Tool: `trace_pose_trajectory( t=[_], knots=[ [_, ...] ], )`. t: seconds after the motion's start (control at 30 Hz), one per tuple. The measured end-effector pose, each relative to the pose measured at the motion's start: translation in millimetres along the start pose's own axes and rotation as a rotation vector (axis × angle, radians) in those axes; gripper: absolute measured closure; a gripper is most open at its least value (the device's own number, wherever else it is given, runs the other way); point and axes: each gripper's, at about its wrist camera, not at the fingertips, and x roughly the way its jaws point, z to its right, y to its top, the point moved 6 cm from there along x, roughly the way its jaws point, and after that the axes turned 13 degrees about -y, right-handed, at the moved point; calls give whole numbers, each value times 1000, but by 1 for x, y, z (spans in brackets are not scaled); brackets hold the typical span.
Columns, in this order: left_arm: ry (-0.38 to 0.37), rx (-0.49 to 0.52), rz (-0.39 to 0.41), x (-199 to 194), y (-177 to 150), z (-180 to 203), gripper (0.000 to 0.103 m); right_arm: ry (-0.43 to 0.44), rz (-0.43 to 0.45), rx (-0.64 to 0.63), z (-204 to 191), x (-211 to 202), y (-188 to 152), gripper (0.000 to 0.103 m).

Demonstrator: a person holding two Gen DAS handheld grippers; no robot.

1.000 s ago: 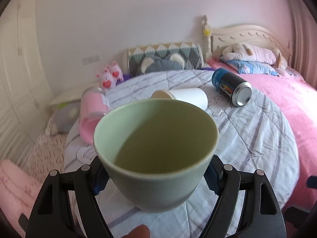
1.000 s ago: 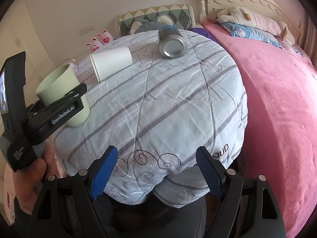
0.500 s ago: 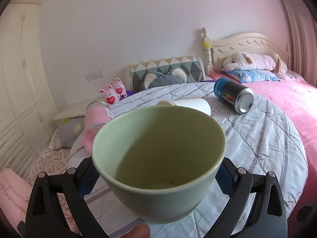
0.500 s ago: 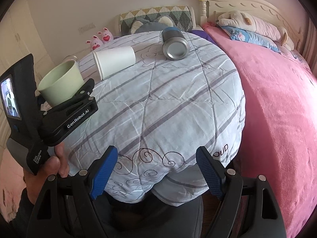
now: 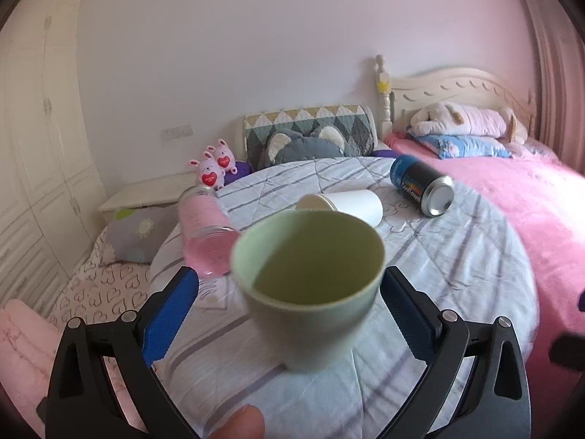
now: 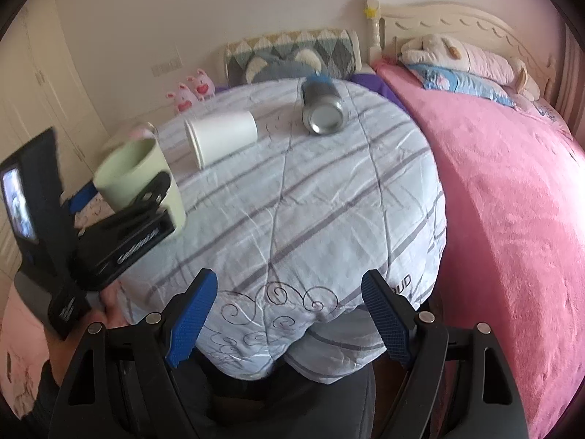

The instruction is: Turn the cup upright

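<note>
The left gripper (image 5: 290, 305) has opened: a half second ago its pads were pressed on the green cup (image 5: 309, 285), and now both blue pads stand clear of its sides, the left pad well off and the right pad just beside the wall. The cup sits between the fingers, mouth up, its base on the quilt (image 5: 457, 267). It is blurred and looks slightly tilted, so I judge it is just settling. That suggests the flip is done for this cup, and backing the fingers straight out without brushing it is what remains.

Beyond the cup a white cup (image 5: 347, 203), a pink jar (image 5: 204, 234) and a can (image 5: 420, 186) lie on their sides.

The right gripper (image 6: 289, 320) hangs wide open at the quilt's near edge, holding nothing.
</note>
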Motion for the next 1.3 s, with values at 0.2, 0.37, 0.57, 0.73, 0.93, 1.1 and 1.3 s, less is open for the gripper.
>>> trace_pose_trajectory(
  t=[0.2,0.37,0.57,0.73,0.93,1.1,1.3],
  knots=[
    [-22,-50,22,-70,8,-4,0,25,109,11,0,-36,12,21],
    [23,-58,43,-124,15,-7,0,61,176,-18,-9,-64,11,21],
    [116,-46,-3,-172,14,-4,0,83,243,-60,-21,-94,2,21],
    [125,-80,-97,-188,-4,-3,0,86,263,-73,-21,-107,-5,21],
    [132,-107,-111,-205,-16,-8,0,71,290,-78,-19,-121,-6,21],
    [124,-113,-100,-214,-17,-6,0,70,298,-98,-25,-128,-8,21],
    [121,-105,-100,-216,-17,-2,0,73,316,-121,-33,-137,-10,21]
  ],
)
